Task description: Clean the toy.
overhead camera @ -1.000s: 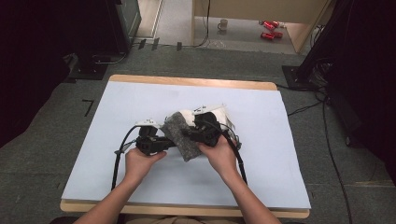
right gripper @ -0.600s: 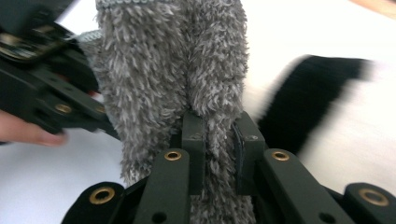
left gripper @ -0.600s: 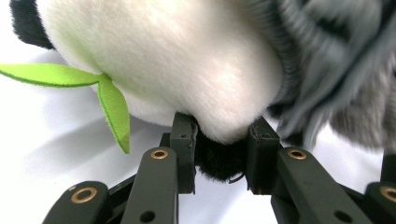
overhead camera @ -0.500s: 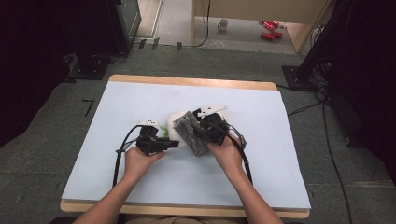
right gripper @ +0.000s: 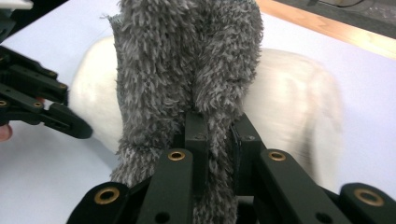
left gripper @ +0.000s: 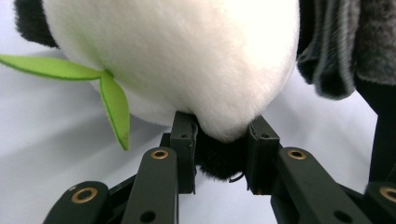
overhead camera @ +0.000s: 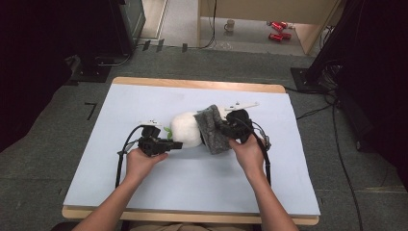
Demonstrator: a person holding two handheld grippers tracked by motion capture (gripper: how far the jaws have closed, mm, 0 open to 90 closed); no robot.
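A white plush panda toy [overhead camera: 186, 129] with black parts and green felt leaves [left gripper: 112, 100] lies mid-table. My left gripper [overhead camera: 174, 145] is shut on a black furry part at the toy's lower edge [left gripper: 219, 161], its pads pinching it from both sides. A grey fuzzy cloth [overhead camera: 211, 129] hangs over the toy's right end. My right gripper [overhead camera: 225, 129] is shut on a fold of this grey cloth [right gripper: 215, 140], with the white toy [right gripper: 289, 98] behind it. The left gripper [right gripper: 42, 109] shows at the left of the right gripper view.
The light blue mat [overhead camera: 144, 101] covers the wooden table [overhead camera: 192, 84]. Cables [overhead camera: 122, 154] trail from both grippers. A mug [overhead camera: 230, 25] and red cans [overhead camera: 276, 30] lie on the floor beyond the table. Dark equipment stands at the far left and right.
The right gripper has pulled the grey cloth rightward, uncovering more of the white toy. The left gripper stays in place, still gripping the toy.
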